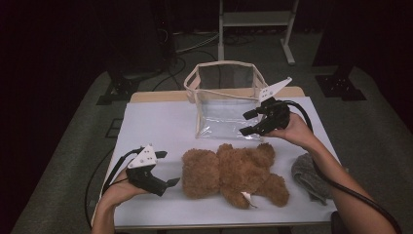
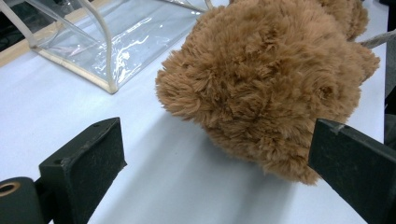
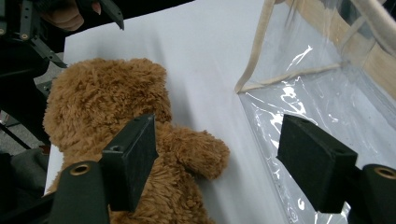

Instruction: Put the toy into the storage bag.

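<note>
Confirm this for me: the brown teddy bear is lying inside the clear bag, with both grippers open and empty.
Wrong in one respect: the brown teddy bear lies on the white table, in front of the clear bag, not inside it, as the high view shows. The left gripper and right gripper are indeed open and empty.

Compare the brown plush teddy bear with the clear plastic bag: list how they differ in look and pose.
The fuzzy brown plush teddy bear is opaque and soft-furred; the clear plastic bag with cream trim is see-through and glossy. The teddy bear lies flat along the near part of the white table; the bag stands upright farther back, its top open. The teddy bear is solid and stuffed; the bag looks hollow. Both rest on the white table, gripped by neither gripper.
</note>
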`<state>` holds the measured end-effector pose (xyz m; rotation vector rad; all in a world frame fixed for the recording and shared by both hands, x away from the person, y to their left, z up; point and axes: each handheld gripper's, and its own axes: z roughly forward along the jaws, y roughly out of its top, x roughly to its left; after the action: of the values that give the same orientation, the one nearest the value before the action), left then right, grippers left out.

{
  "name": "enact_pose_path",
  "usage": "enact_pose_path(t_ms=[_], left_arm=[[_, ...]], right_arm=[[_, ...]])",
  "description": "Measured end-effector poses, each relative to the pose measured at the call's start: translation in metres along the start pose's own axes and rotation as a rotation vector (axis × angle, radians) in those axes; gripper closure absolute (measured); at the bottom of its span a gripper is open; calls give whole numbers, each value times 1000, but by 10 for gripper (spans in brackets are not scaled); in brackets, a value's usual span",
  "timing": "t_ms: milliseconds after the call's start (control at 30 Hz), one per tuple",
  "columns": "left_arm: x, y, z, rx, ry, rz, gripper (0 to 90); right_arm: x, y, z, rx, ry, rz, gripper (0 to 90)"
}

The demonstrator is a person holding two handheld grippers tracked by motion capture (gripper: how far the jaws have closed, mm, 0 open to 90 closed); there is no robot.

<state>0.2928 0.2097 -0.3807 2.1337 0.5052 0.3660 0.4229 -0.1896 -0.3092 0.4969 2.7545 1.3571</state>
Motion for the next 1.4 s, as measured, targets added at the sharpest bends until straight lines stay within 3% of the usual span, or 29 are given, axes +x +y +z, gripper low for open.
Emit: enact_pose_path(t_ms=[467,1033,1400], left_arm=[[3,-3,-4,-8,7,-15,31],[6,-9,-8,6,15,-26,30],[6,-11,-12,0,18,-33,31]], right_arm=[[2,18,0,1,16,-29,273],[-12,63,7,37,17,-95,291],[-23,82,10,72,13,-120,328]])
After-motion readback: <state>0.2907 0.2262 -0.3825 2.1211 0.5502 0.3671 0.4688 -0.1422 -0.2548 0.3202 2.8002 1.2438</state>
